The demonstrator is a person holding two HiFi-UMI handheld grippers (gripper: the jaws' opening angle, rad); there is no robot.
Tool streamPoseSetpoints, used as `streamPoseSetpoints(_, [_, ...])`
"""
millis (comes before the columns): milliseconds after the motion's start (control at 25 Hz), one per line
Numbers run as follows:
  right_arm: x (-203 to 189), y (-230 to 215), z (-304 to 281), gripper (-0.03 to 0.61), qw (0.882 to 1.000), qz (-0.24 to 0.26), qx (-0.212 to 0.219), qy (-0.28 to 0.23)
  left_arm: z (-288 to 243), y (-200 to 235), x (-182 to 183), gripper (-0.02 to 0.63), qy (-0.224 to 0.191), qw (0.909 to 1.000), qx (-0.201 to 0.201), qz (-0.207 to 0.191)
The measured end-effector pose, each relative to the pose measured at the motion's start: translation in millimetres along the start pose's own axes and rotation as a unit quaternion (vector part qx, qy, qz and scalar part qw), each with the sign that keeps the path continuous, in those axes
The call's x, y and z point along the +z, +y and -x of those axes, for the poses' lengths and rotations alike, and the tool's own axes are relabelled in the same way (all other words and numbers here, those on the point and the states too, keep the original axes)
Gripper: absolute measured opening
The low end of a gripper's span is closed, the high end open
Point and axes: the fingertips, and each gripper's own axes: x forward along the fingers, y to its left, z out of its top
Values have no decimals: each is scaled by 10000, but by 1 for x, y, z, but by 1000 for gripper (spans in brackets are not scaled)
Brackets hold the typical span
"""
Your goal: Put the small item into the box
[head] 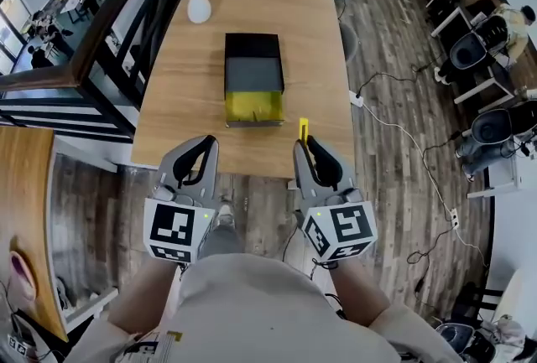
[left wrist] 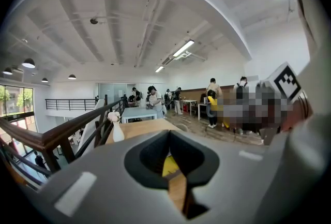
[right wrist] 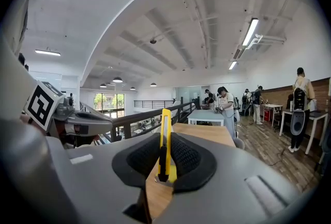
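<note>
The small item is a yellow utility knife (head: 303,131), held upright between the jaws of my right gripper (head: 304,145), just over the wooden table's (head: 185,101) near edge. In the right gripper view the knife (right wrist: 165,140) stands pinched between the black pads (right wrist: 189,158). A black open box (head: 253,72) with a yellow inner front wall sits mid-table, a little ahead and left of the knife. My left gripper (head: 206,143) hovers at the near edge, left of the box, its jaws together and holding nothing. A sliver of yellow box (left wrist: 169,165) shows past those jaws.
A white vase (head: 199,5) with flowers stands at the table's far left. A dark stair railing (head: 109,26) runs along the table's left side. Cables (head: 394,131) trail over the wood floor on the right, near office chairs (head: 470,47). People stand farther back in the room.
</note>
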Motion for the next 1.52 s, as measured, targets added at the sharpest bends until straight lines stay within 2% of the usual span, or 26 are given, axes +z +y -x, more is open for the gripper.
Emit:
streamPoseSetpoints(360, [19,5,-81,61,9998,-16,-184,-5,-50,71,2,3,-18,9999,-162,28])
streamPoseSetpoints(600, [31,12,-113,61,9996,64,-274,-87,-67,97,-5,3,-37,9996,-262,88])
streamPoseSetpoints(920, [32,11,-126,61,9995,124,-284,16,-76,111,-6,3,-43,9996,-241,170])
streamPoseSetpoints(1120, [21,1,-127,61,9995,35,-281,159,-81,104,-9,3,13,9995,-255,191])
streamPoseSetpoints(1520, [5,-10,-133,61,9987,-187,189,434,-93,96,-6,3,146,9996,-33,238])
